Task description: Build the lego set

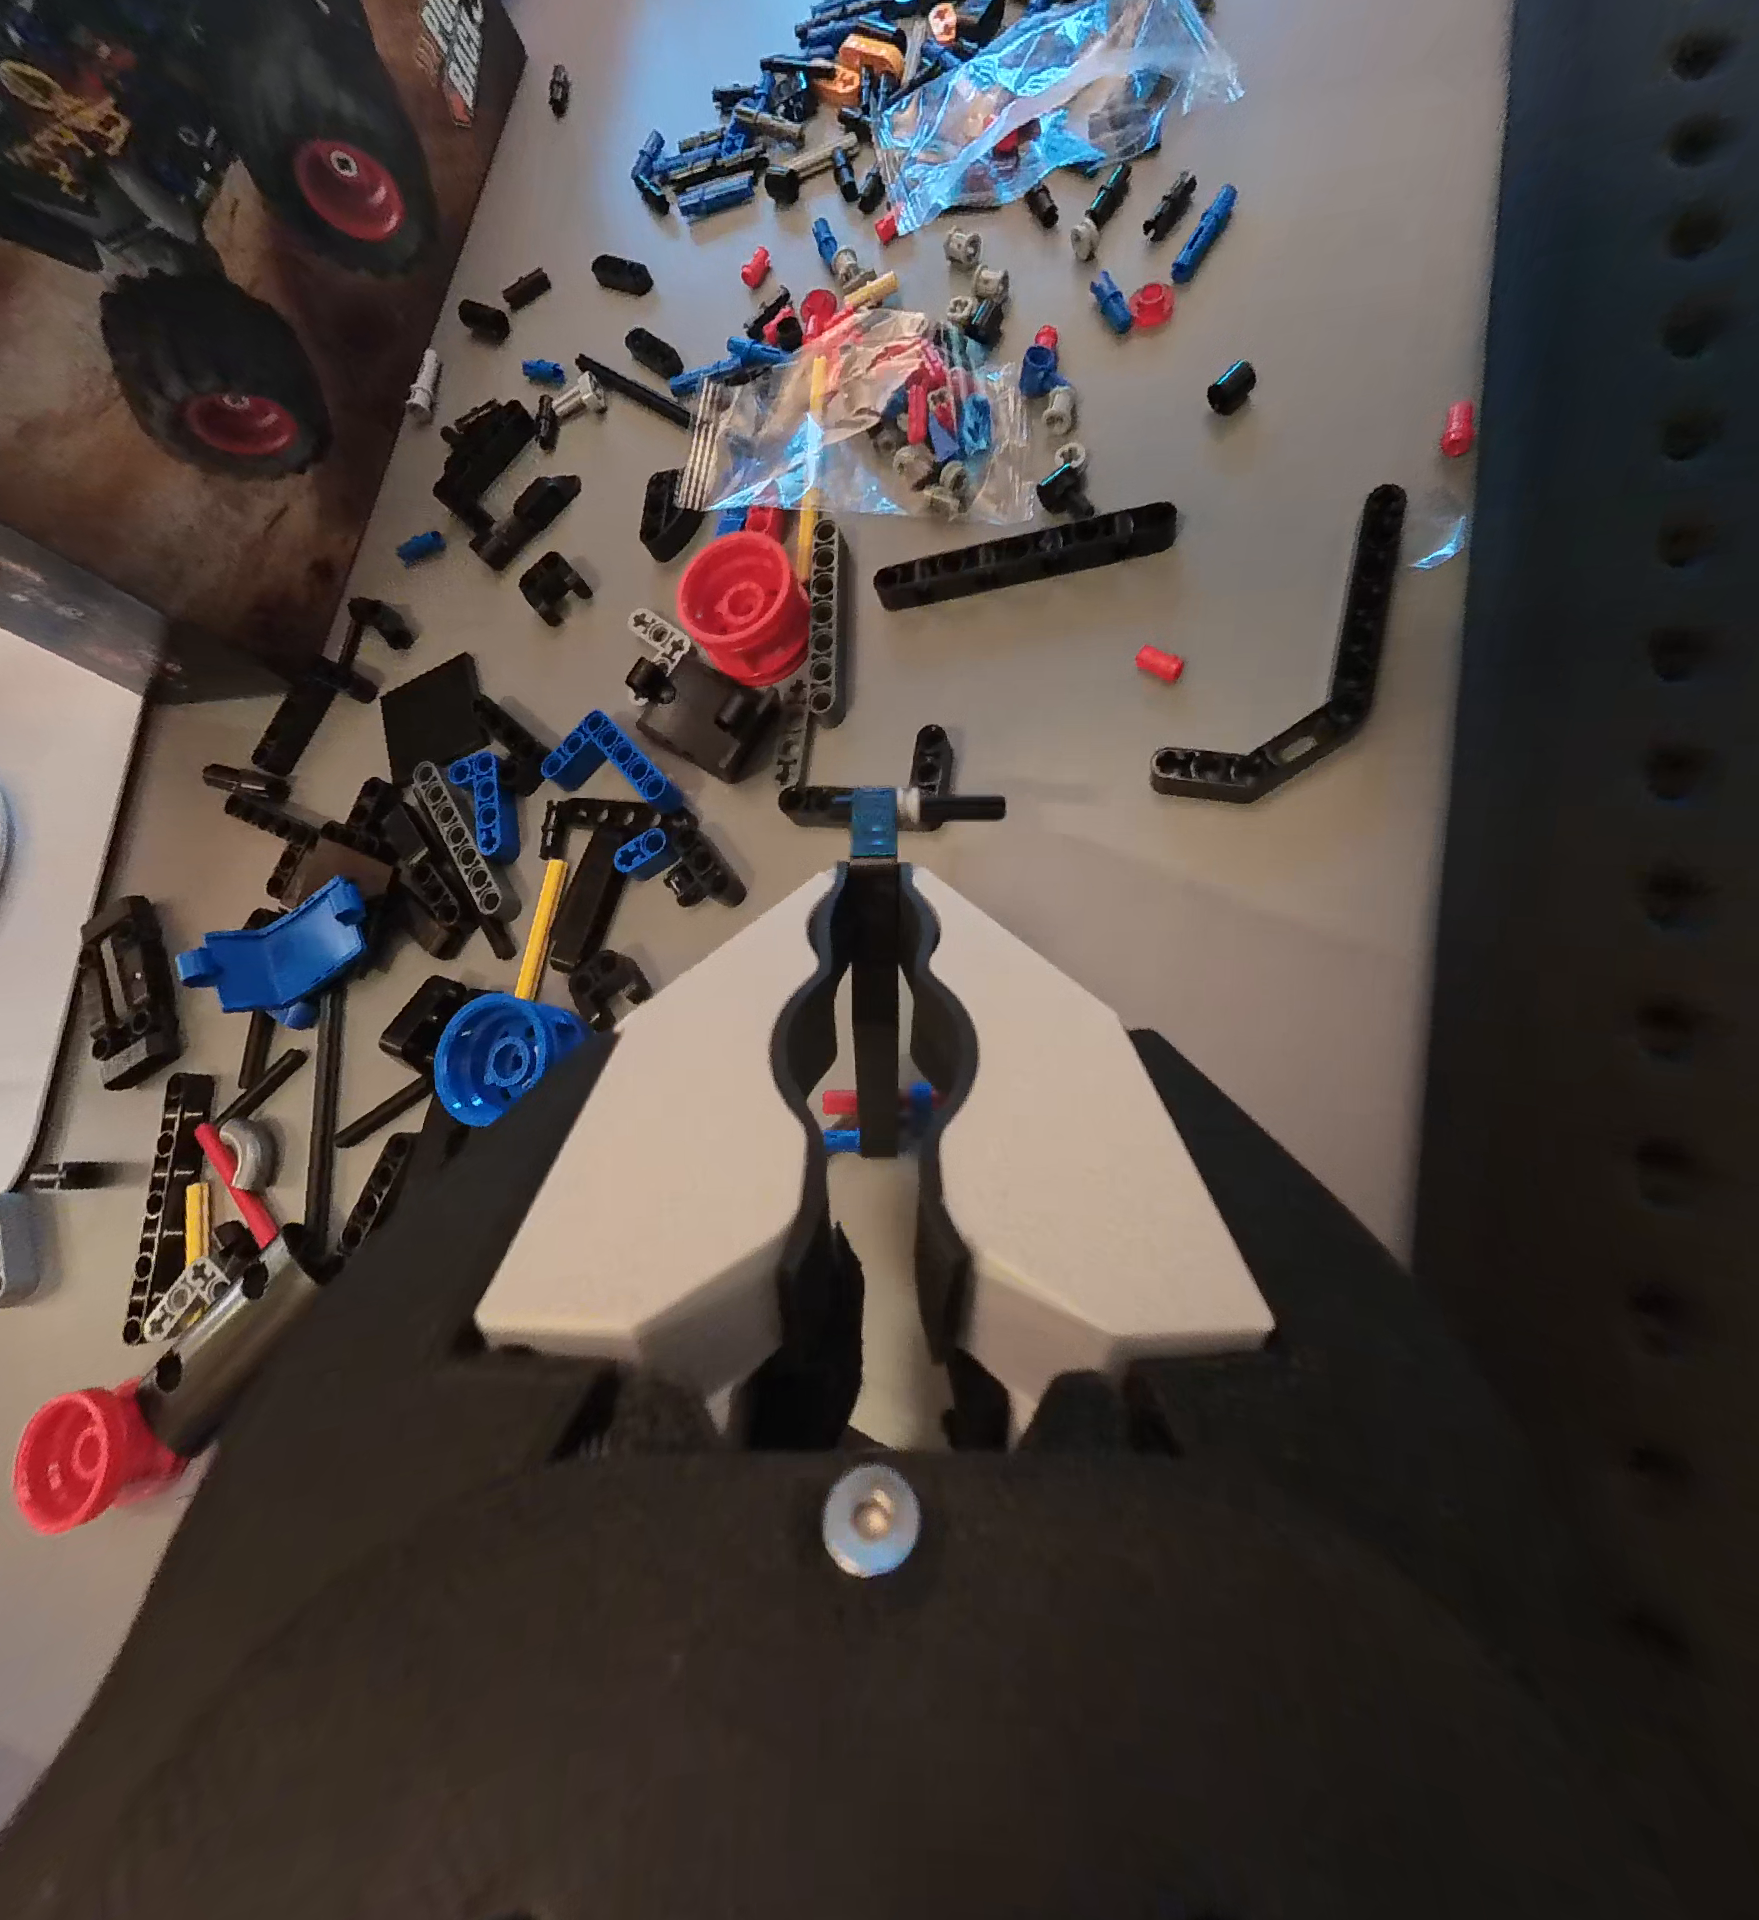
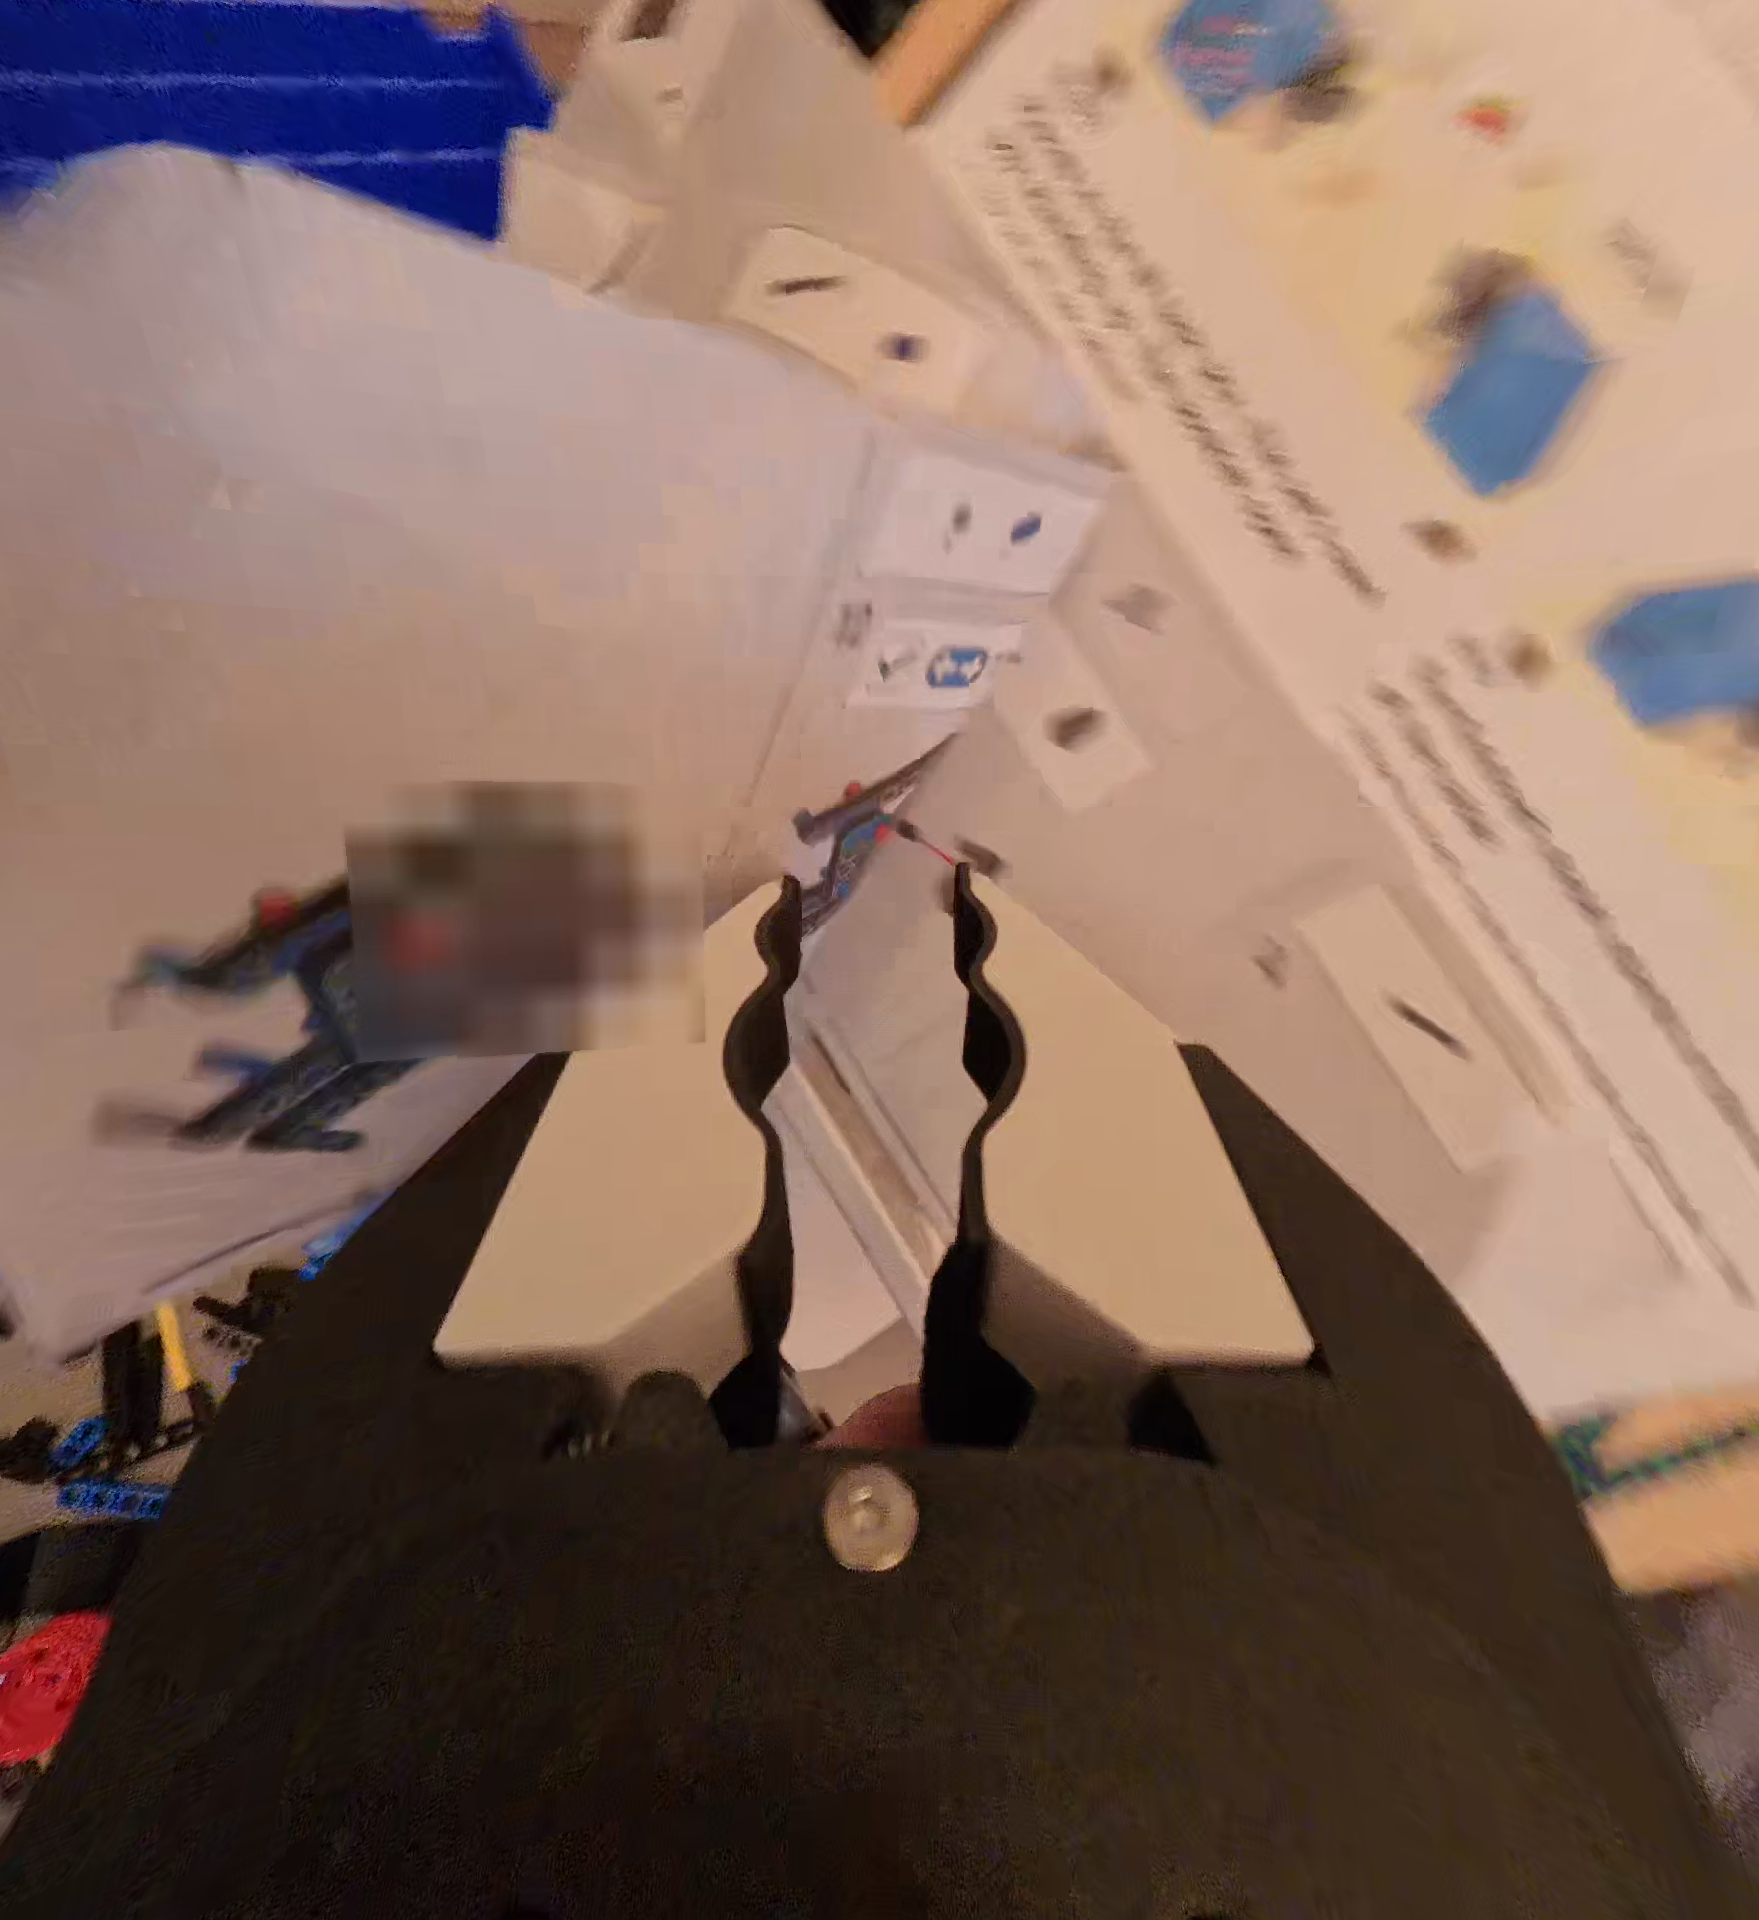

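Note:
In the left wrist view my left gripper is shut on a small lego assembly: a black beam standing edge-on between the pads, with a blue piece and a black cross axle at its far end and red and blue pins lower down. It hangs above the grey table. Loose black, blue and red lego parts lie spread to the left and ahead. In the right wrist view my right gripper is open and empty above the open instruction booklet, which is blurred. One page curls up at the left.
The lego box lies at the far left. Clear bags of small parts lie ahead, with two long black beams to the right. A dark perforated panel borders the table's right edge. Red wheel hubs and a blue one lie among the parts.

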### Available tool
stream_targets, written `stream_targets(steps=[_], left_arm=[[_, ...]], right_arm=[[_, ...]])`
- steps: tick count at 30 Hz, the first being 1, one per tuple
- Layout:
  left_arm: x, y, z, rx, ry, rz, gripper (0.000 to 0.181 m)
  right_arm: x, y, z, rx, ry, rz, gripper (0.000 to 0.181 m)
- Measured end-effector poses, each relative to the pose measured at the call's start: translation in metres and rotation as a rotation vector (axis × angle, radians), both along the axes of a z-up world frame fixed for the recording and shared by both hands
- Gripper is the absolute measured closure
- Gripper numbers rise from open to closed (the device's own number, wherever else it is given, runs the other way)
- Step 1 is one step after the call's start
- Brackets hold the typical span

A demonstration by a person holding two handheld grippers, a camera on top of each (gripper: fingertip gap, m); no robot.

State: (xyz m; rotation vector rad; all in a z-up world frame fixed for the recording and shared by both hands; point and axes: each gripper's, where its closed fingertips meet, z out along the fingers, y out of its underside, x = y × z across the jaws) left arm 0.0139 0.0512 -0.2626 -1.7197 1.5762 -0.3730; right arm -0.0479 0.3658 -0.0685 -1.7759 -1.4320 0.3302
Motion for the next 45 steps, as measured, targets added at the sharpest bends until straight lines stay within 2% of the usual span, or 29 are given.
stream_targets(steps=[3, 6, 9, 12, 16, 19, 24, 27, 31, 34, 36, 39, 40, 42, 45], left_arm=[[-0.002, 0.000, -0.003, -0.007, 0.012, 0.003, 0.176], [-0.004, -0.001, -0.007, -0.025, 0.034, 0.000, 0.176], [-0.005, -0.003, -0.013, -0.025, 0.082, -0.011, 0.172], [-0.006, -0.005, -0.020, -0.017, 0.139, -0.010, 0.165], [-0.013, -0.001, -0.029, 0.002, 0.209, 0.006, 0.153], [-0.013, 0.002, -0.028, 0.035, 0.221, 0.009, 0.150], [-0.016, 0.009, -0.024, 0.023, 0.218, 0.051, 0.127], [-0.024, 0.011, -0.013, -0.002, 0.185, 0.073, 0.119], [-0.052, 0.028, 0.039, 0.022, 0.121, 0.136, 0.119], [-0.093, 0.076, 0.091, 0.122, 0.051, 0.270, 0.127], [-0.132, 0.132, 0.125, 0.238, 0.003, 0.422, 0.130], [-0.187, 0.213, 0.165, 0.303, -0.123, 0.634, 0.126], [-0.205, 0.238, 0.173, 0.302, -0.167, 0.699, 0.124], [-0.229, 0.278, 0.172, 0.216, -0.239, 0.786, 0.114], [-0.247, 0.321, 0.162, 0.086, -0.337, 0.833, 0.113]], right_arm=[[-0.039, -0.010, -0.013, 0.062, -0.066, 0.090, 0.153], [-0.077, -0.016, -0.010, 0.168, -0.059, 0.153, 0.152], [-0.095, -0.010, -0.016, 0.274, -0.140, 0.146, 0.154], [-0.101, -0.001, -0.026, 0.292, -0.202, 0.132, 0.154], [-0.101, -0.004, -0.022, 0.238, -0.134, 0.145, 0.156], [-0.095, -0.004, -0.023, 0.256, -0.146, 0.147, 0.155], [-0.093, -0.007, -0.024, 0.257, -0.141, 0.167, 0.152], [-0.093, -0.008, -0.023, 0.260, -0.135, 0.175, 0.151], [-0.091, -0.009, -0.028, 0.282, -0.128, 0.186, 0.152], [-0.091, -0.011, -0.029, 0.300, -0.112, 0.196, 0.151], [-0.090, -0.011, -0.029, 0.303, -0.103, 0.199, 0.151], [-0.090, -0.014, -0.030, 0.337, -0.117, 0.228, 0.150], [-0.090, -0.014, -0.031, 0.353, -0.128, 0.229, 0.149], [-0.091, -0.015, -0.031, 0.410, -0.153, 0.245, 0.149], [-0.093, -0.024, -0.034, 0.405, -0.153, 0.272, 0.148]])
